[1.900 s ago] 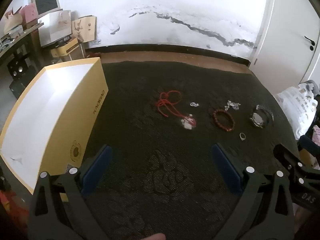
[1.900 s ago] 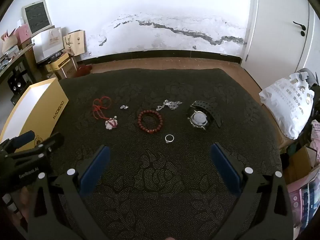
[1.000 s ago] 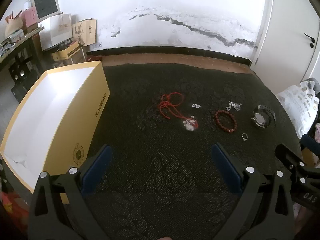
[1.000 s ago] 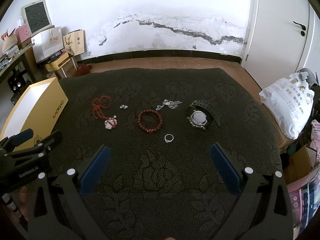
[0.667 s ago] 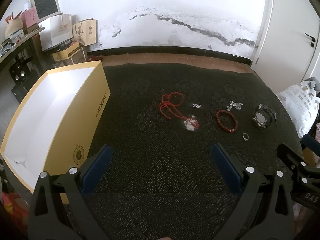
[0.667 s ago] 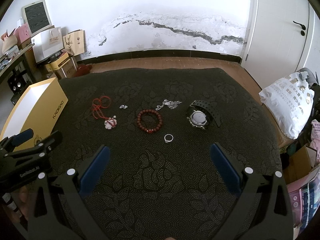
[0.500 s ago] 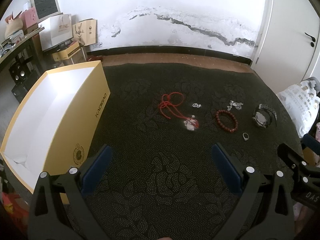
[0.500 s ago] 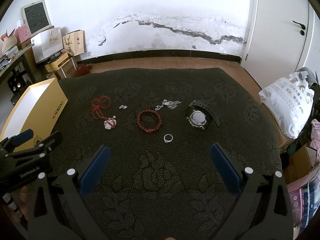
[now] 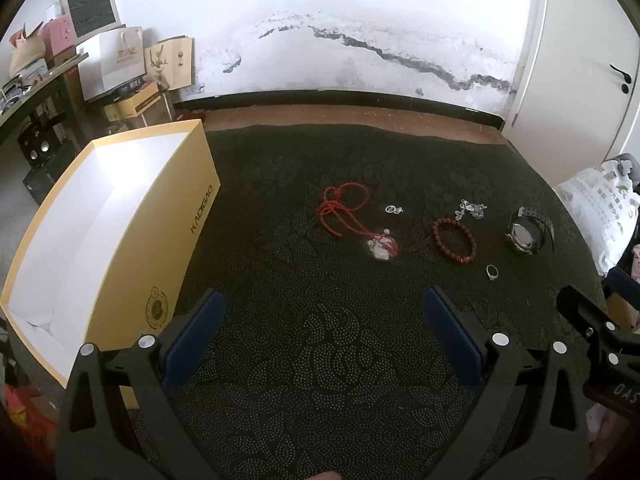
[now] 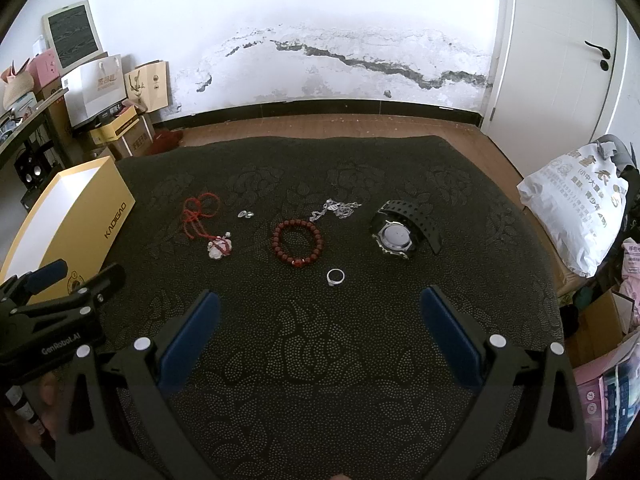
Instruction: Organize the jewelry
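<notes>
Both grippers gape empty, so you've got the ring (image 10: 335,276) just beyond your right gripper (image 10: 320,320), left gripper (image 9: 324,330) farther off.

Ahead of your right tongs (image 10: 320,320): ring (image 10: 335,277) nearest, bead bracelet (image 10: 297,242) just beyond it to the left.
Ahead and right: watch (image 10: 397,236).
Beyond the bracelet: chain (image 10: 335,208).
Ahead and left: cord necklace (image 10: 202,216), small charm (image 10: 245,214) between it and the chain.
Far left: open box (image 10: 68,216) on the cloth (image 10: 320,380), beside your left tongs (image 9: 320,328).
</notes>
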A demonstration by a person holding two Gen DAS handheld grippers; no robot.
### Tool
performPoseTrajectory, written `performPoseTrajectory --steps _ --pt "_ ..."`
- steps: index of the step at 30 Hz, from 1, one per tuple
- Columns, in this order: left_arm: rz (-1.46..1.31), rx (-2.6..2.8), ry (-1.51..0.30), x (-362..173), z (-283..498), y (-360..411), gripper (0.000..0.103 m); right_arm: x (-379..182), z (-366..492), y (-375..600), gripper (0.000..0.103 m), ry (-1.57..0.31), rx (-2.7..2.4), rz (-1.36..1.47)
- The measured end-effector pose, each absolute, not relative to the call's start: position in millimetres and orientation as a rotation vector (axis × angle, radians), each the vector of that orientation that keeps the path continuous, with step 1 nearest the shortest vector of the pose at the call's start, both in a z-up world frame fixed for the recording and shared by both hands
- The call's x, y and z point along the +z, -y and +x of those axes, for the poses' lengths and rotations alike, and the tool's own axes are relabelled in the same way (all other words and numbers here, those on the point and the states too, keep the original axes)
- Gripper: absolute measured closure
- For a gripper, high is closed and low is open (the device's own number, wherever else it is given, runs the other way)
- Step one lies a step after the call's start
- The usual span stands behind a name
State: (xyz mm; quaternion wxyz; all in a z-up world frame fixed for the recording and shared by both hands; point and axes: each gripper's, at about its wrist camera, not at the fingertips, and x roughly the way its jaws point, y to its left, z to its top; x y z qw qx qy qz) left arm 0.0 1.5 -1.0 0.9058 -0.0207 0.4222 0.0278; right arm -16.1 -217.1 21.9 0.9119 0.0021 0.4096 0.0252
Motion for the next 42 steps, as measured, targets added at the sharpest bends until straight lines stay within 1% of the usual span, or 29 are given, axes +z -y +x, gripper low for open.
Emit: performPoseTrajectory --steps 13,20,27,34,42 --pt "-0.036 0.057 -0.897 -13.3 5.6 -1.6 0.006 22.0 -11.1 226.7 0.006 -0.843 0.043 0.018" --pt "-0.043 0.048 -0.926 -29.2 24.1 11.8 0.006 11.7 1.1 240.8 0.006 -0.871 0.035 0.042" --pt "-0.029 0.009 -0.932 -39.8 40.7 30.7 0.006 10.3 7.8 249.8 0.006 -0.858 0.021 0.037" --pt "-0.035 0.016 -0.963 -62.7 68.0 39.2 0.006 4.4 16.5 255.8 0.006 -0.873 0.005 0.042" --pt "-0.076 0.044 -1.018 -102.8 102.6 41.0 0.006 -1.8 22.7 258.1 0.006 -0.888 -0.002 0.043"
